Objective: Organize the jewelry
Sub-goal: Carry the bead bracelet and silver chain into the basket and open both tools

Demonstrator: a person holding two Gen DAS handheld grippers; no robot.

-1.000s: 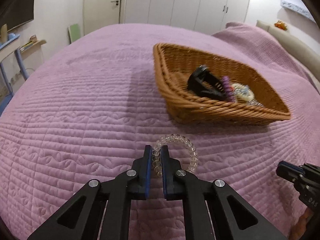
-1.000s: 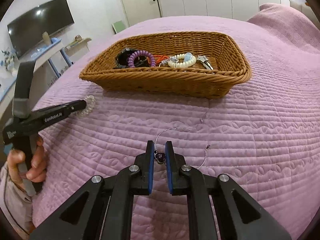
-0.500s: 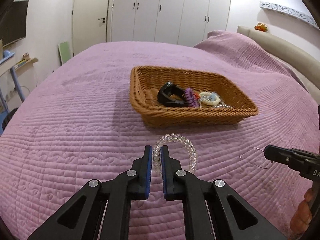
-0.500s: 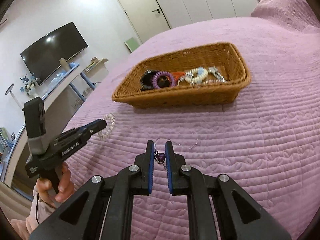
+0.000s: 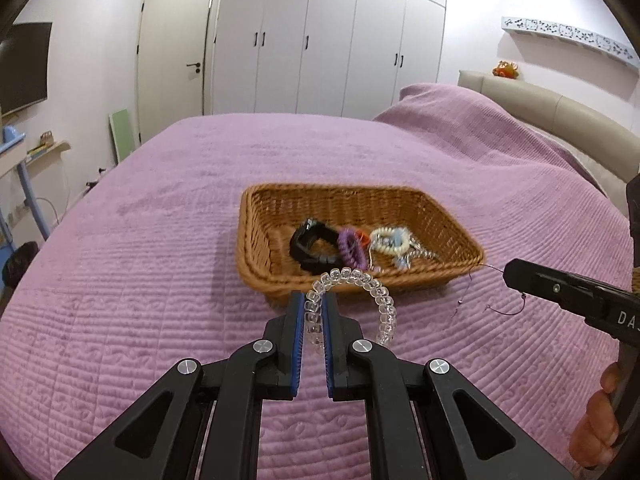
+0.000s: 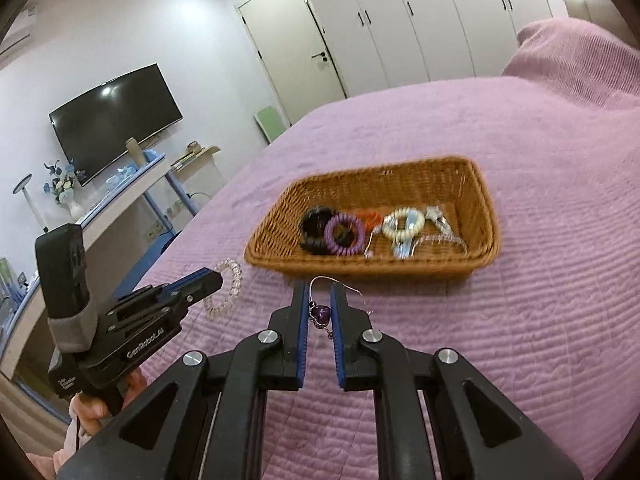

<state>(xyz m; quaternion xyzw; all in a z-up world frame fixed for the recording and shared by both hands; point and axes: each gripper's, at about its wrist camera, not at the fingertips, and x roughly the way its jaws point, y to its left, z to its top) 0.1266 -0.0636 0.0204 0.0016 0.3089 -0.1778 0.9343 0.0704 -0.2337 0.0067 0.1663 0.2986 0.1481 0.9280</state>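
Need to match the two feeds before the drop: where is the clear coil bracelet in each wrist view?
Left wrist view: clear coil bracelet at centre, pinched in the left gripper, just below the basket.
Right wrist view: it shows left of centre, at that gripper's tip.
Shared landmark: the wicker basket.

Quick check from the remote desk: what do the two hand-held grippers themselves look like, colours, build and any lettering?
Both are matte black plastic with silver pivot screws and blue pads lining the fingers. The left hand-held gripper has a pistol-style handle, a grey band under a black block on top, and white "GenRobot.AI" lettering. The right hand-held gripper shows white letters starting "DA". No cables visible.
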